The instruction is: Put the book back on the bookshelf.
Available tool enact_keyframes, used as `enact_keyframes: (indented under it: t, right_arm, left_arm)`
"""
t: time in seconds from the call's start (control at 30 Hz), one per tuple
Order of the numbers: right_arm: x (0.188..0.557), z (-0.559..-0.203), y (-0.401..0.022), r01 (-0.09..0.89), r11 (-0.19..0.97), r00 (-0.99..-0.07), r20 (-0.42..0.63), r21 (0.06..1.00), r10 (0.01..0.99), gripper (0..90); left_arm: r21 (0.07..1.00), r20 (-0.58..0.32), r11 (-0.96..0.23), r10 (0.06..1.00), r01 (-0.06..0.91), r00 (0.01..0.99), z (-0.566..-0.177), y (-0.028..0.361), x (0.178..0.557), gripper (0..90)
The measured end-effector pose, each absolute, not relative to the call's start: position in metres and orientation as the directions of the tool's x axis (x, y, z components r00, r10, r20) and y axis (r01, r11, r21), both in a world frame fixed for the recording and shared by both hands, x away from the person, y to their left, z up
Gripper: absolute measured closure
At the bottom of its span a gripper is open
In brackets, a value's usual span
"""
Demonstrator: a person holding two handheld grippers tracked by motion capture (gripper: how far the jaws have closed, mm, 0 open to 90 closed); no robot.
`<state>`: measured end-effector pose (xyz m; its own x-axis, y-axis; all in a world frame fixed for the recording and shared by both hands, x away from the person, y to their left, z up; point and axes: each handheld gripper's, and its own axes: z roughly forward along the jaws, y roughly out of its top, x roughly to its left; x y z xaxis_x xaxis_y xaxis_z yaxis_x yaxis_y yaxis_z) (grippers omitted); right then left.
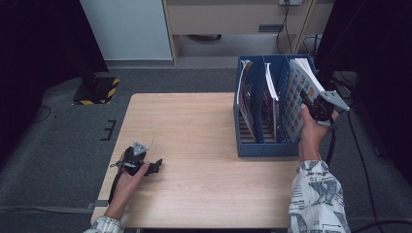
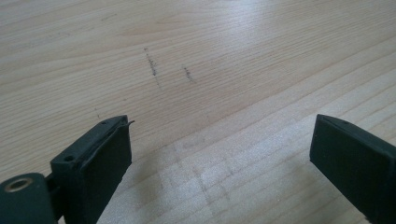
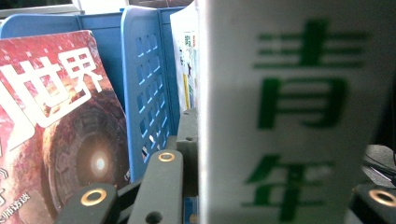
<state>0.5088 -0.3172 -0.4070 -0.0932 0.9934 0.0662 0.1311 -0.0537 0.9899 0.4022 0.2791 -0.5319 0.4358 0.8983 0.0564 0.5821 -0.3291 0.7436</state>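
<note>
Right gripper (image 1: 311,103) clamped on a white magazine (image 1: 297,97), tilted in the rightmost slot of the blue file rack (image 1: 265,148), not yet seated upright or released. Left gripper (image 1: 154,167) idle, jaws wide, holding nothing, resting on the table (image 1: 194,126) well left. Count: three slots, three magazines; red-cover magazine (image 3: 56,116) stands leftmost.

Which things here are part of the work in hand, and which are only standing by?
In the work:
- right gripper
- white book clamped in it
- blue file rack

Standing by:
- left gripper, open on the table
- red magazine
</note>
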Motion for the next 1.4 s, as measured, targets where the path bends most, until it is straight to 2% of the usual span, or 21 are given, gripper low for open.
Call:
enact_keyframes:
  t: [0.87, 1.4]
  right_arm:
    - [0.5097, -0.4122, -0.3202, 0.114, -0.037, -0.073, 0.046, 0.993, 0.996, 73.9]
    - [0.5089, -0.416, -0.3138, 0.106, -0.015, -0.091, 0.025, 0.994, 0.996, 73.8]
  left_arm:
    - [0.742, 0.059, -0.332, 0.898, 0.582, 0.436, -0.5328, 0.2781, 0.4024, 5.3]
    - [0.744, 0.058, -0.329, 0.899, 0.581, 0.434, -0.5321, 0.2784, 0.4024, 5.3]
